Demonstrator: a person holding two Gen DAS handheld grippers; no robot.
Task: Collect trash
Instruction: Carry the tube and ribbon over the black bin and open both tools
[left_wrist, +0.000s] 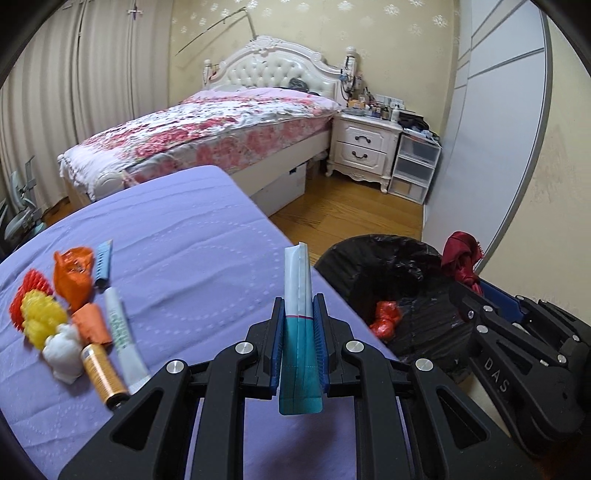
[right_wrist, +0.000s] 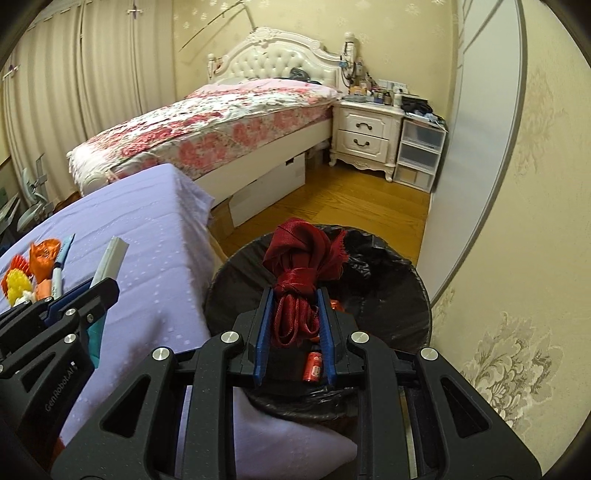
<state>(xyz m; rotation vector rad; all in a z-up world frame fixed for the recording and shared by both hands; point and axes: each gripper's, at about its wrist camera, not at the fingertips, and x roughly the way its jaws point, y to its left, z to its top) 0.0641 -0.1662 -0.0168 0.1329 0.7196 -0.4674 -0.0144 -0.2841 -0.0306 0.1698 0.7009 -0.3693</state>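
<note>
My left gripper (left_wrist: 298, 301) is shut on a teal-and-white flat packet (left_wrist: 298, 295), held upright above the purple table's (left_wrist: 192, 240) right edge. My right gripper (right_wrist: 295, 295) is shut on a bundle of dark red ribbon (right_wrist: 301, 258), held over the black-lined trash bin (right_wrist: 399, 295). The bin also shows in the left wrist view (left_wrist: 413, 277), with a red crumpled item (left_wrist: 386, 318) inside. A small red bottle (right_wrist: 313, 365) lies in the bin below the right gripper. More trash lies at the table's left: orange wrappers (left_wrist: 74, 275), yellow pieces (left_wrist: 40, 319), a tube (left_wrist: 120, 328), a gold cylinder (left_wrist: 101, 373).
A bed with a floral cover (left_wrist: 207, 125) stands behind the table. A white nightstand (left_wrist: 364, 147) and clear plastic drawers (left_wrist: 415, 166) stand at the back right. A grey door (left_wrist: 491, 129) and wallpapered wall (right_wrist: 535, 221) are at the right. Wooden floor (left_wrist: 351, 210) lies between.
</note>
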